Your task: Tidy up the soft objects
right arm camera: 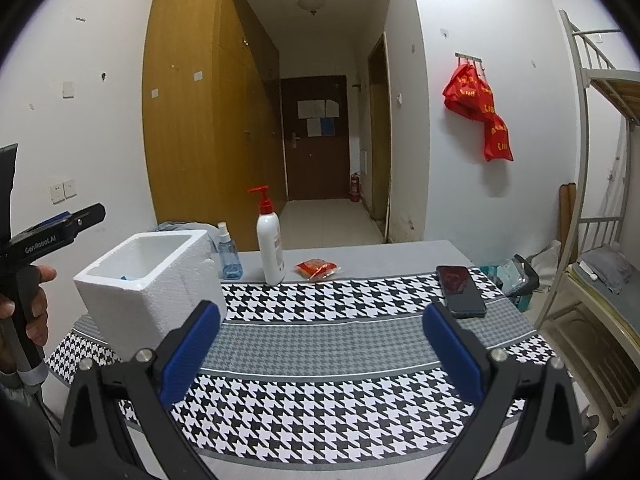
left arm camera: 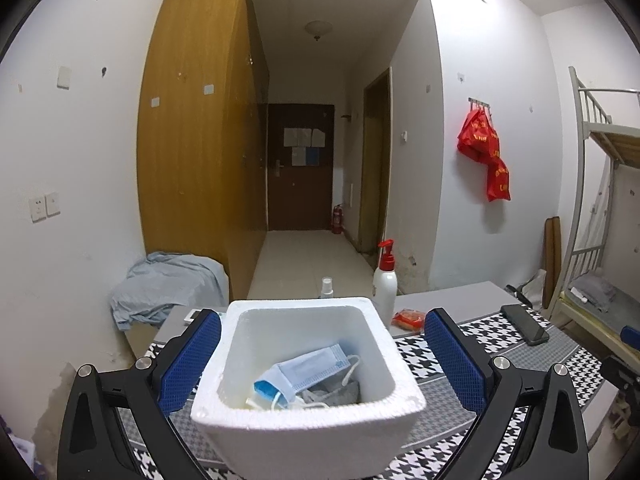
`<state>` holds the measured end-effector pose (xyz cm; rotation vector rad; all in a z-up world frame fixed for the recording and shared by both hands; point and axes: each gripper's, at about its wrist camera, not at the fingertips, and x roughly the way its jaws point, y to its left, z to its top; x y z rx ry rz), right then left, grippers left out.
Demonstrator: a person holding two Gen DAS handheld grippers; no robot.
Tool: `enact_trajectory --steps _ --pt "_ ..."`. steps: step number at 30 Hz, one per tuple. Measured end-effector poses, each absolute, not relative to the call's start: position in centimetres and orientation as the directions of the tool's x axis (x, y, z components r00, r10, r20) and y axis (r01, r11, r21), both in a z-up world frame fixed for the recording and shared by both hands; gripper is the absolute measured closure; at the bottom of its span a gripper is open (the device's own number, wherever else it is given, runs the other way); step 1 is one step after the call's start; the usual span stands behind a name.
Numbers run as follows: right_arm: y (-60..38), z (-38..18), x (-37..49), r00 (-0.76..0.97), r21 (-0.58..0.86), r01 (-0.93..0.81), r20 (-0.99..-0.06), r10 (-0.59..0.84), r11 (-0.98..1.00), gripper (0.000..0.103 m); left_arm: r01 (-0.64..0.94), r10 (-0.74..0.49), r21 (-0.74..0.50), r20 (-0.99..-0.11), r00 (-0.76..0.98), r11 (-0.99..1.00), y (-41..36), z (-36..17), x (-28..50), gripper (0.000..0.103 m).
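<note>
2 blue-padded fingers of the left gripper (left arm camera: 322,364) spread wide to either side of a white foam box (left arm camera: 308,416), apart from its walls, gripping nothing. Inside the box: a blue face mask (left arm camera: 304,370) over grey cloth (left arm camera: 336,392).

Seen from the right wrist: right gripper (right arm camera: 320,356) also spread wide, empty, above a houndstooth mat (right arm camera: 320,332). No loose soft item visible there; only a phone (right arm camera: 460,290), pump bottle (right arm camera: 270,240), spray bottle (right arm camera: 228,254), red packet (right arm camera: 318,269).

Likely near the end; next, probably check for leftover soft items.
</note>
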<state>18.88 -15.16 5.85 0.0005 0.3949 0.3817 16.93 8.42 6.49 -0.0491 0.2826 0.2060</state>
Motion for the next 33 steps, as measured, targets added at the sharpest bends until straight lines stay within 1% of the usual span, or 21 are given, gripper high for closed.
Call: enact_trajectory --steps 13,17,25,33 --pt "-16.4 7.3 14.7 0.86 0.058 -0.409 -0.31 0.406 0.911 0.001 -0.208 0.202 -0.012 -0.205 0.958 0.978 5.6 8.0 10.2 0.001" --pt "-16.7 7.7 13.4 0.86 0.057 -0.426 -0.284 0.424 0.903 0.0 -0.228 0.224 -0.005 -0.184 0.957 0.974 5.0 8.2 8.2 0.001" --pt "-17.0 8.1 10.8 0.854 0.053 -0.461 -0.246 0.459 0.886 0.0 -0.239 0.235 -0.002 -0.182 0.955 0.971 4.0 7.6 5.4 0.001" --pt "-16.5 7.8 8.7 0.841 0.05 -0.492 -0.231 0.489 0.869 0.0 -0.241 0.237 0.002 -0.179 0.955 0.971 3.6 6.8 3.1 0.001"
